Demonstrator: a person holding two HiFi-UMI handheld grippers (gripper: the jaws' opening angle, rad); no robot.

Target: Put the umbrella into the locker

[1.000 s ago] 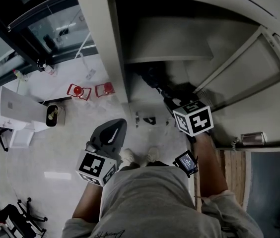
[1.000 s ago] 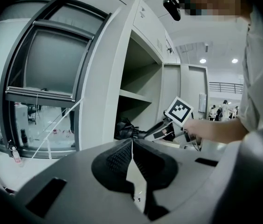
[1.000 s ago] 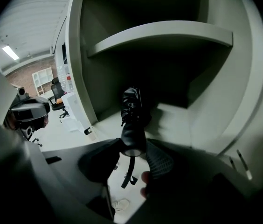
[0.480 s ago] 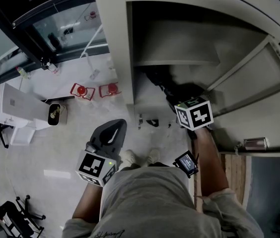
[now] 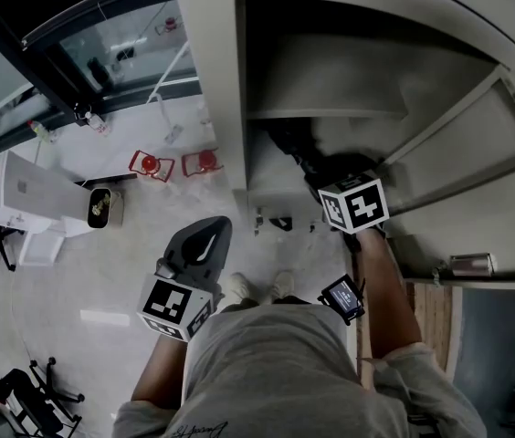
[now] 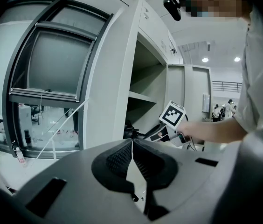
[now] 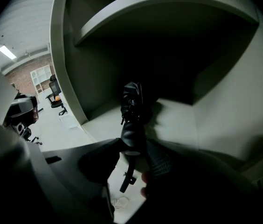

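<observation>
A black folded umbrella (image 5: 296, 156) (image 7: 132, 107) reaches from my right gripper (image 5: 331, 188) (image 7: 134, 148) into the lower compartment of the open grey locker (image 5: 210, 80). That gripper is shut on the umbrella's handle, and a short strap (image 7: 127, 178) hangs below it. The umbrella's far end hovers over the compartment floor (image 7: 178, 113), under a shelf (image 5: 326, 112). From the left gripper view I see the right gripper's marker cube (image 6: 172, 115) at the locker opening. My left gripper (image 5: 204, 240) (image 6: 132, 142) is held low over the floor, left of the locker, shut with nothing in it.
The locker door (image 5: 463, 149) stands open at the right. Two red items (image 5: 150, 166) lie on the pale floor left of the locker, near a white box (image 5: 20, 199). Office chairs (image 5: 43, 395) stand at the lower left. The person's shoes (image 5: 256, 286) are in front of the locker.
The right gripper has sunk a little with the umbrella, toward the compartment floor. The head view has shifted slightly. The left gripper has stayed put.
</observation>
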